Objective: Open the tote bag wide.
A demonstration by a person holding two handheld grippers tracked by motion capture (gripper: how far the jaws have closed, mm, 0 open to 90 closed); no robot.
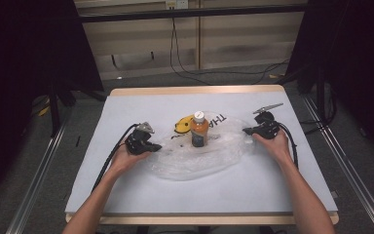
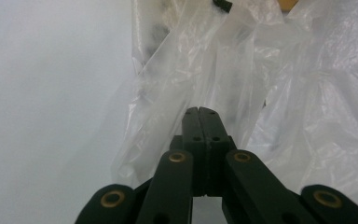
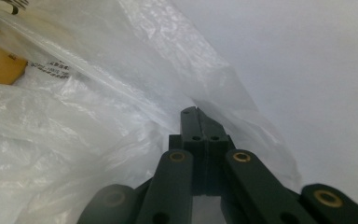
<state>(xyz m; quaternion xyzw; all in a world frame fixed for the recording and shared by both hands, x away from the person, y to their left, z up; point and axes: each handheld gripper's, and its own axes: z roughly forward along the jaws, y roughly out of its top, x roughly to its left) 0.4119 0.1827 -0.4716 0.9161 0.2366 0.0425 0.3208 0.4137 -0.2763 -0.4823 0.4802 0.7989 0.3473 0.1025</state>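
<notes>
A clear plastic bag with a yellow smiley print and black letters lies crumpled in the middle of the table. An orange bottle with a white cap stands upright at the bag's middle; I cannot tell whether it is inside the bag or on top of it. My left gripper is at the bag's left edge, and in the left gripper view its jaws are pressed together on a fold of the film. At the bag's right edge my right gripper is likewise shut on the film.
The white table top has a wooden rim and bare space all around the bag. Black cables trail from both grippers toward the person. Dark stands and loose cables are on the floor beyond the far edge.
</notes>
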